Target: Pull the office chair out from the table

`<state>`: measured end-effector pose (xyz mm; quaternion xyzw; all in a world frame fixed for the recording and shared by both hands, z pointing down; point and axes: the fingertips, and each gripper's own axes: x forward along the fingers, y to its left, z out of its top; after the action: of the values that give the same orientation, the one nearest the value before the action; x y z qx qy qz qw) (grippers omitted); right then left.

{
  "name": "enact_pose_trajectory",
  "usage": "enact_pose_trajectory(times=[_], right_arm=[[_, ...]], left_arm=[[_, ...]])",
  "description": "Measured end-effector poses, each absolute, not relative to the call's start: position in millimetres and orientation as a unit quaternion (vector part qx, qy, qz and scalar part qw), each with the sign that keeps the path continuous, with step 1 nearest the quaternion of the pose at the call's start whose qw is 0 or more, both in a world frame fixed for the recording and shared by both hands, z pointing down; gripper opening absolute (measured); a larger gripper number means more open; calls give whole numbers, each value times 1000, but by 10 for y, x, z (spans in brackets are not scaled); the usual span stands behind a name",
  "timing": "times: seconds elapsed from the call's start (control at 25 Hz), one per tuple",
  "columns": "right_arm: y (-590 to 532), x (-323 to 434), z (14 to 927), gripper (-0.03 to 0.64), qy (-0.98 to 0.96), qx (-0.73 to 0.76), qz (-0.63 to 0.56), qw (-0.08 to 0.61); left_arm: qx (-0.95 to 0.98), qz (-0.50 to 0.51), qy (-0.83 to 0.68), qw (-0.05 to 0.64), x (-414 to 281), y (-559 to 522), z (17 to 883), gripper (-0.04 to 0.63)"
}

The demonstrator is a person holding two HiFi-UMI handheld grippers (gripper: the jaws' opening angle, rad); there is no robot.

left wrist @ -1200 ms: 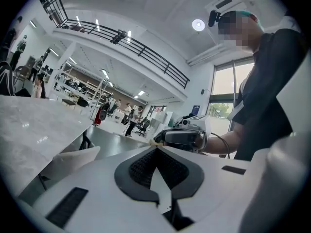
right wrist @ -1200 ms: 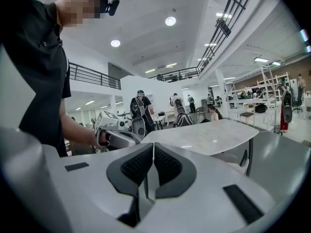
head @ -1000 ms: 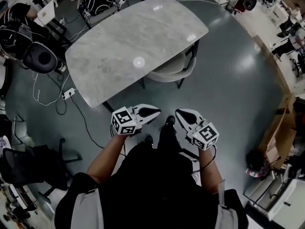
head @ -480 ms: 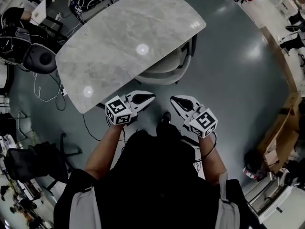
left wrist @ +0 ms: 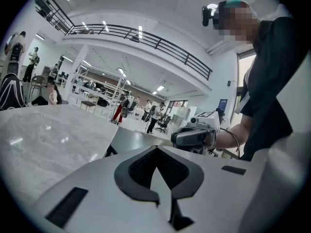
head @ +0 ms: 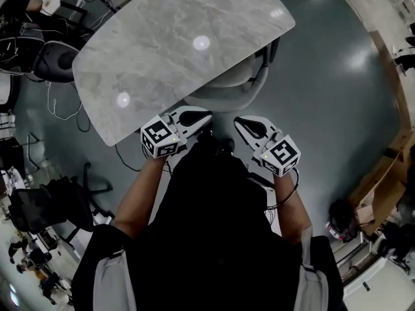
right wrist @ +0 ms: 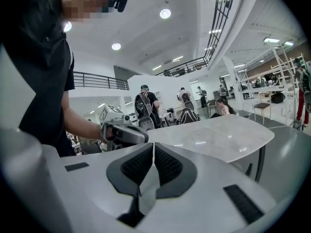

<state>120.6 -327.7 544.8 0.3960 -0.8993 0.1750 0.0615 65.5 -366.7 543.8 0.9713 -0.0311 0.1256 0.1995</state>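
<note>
Both grippers now sit closer to the table than a second ago; the strip of bare floor that lay between them and its near edge is gone.

Item 1. Marble-look table [head: 175, 50]: large grey top with rounded corners, nothing on it but lamp glare.

Item 2. Office chair [head: 235, 88]: pale grey shell on dark legs, pushed in at the table's near right side. The seat is under the top and only the curved backrest shows. Not yet touched.

Item 3. Left gripper [head: 200, 116]: at the table's near edge and left of the chair, jaws pressed together on nothing.

Item 4. Right gripper [head: 246, 126]: just off the table's near edge, below the chair back, jaws likewise closed and empty.

Item 5. Loose white cable [head: 63, 112]: on the floor off the table's left side, well apart from the chair.

Hazards, as judged:
- Closed jaws would only bump the backrest, so they must part first.
- The left gripper could strike the tabletop edge on the way in.
- A pull from one side alone may swing the chair into a table leg.
- The chair would come back towards the wearer's feet.
</note>
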Motion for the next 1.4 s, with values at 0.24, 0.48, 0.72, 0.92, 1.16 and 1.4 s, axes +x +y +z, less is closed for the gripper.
enact_pose_trajectory(times=[0.24, 0.48, 0.72, 0.92, 1.16, 1.4], right_arm=[[-3580, 1162, 5593, 23, -887, 409, 180, 113], [-3769, 968, 5869, 28, -883, 384, 159, 217], [-3811, 815, 6257, 128, -892, 323, 149, 279], [-3756, 754, 6589, 158, -891, 272, 116, 345], [-3724, 685, 6940, 176, -883, 234, 116, 389], [-3717, 659, 7183, 187, -866, 211, 95, 444]], left_arm=[[976, 171, -4, 138, 584, -3866, 5639, 12], [972, 223, 23, 65, 584, -4016, 5851, 12], [957, 287, 44, 13, 675, -4005, 6173, 25], [934, 353, 61, -18, 648, -3938, 6524, 83], [914, 395, 85, -37, 620, -3865, 6806, 129], [886, 443, 111, -78, 623, -3761, 7076, 180]])
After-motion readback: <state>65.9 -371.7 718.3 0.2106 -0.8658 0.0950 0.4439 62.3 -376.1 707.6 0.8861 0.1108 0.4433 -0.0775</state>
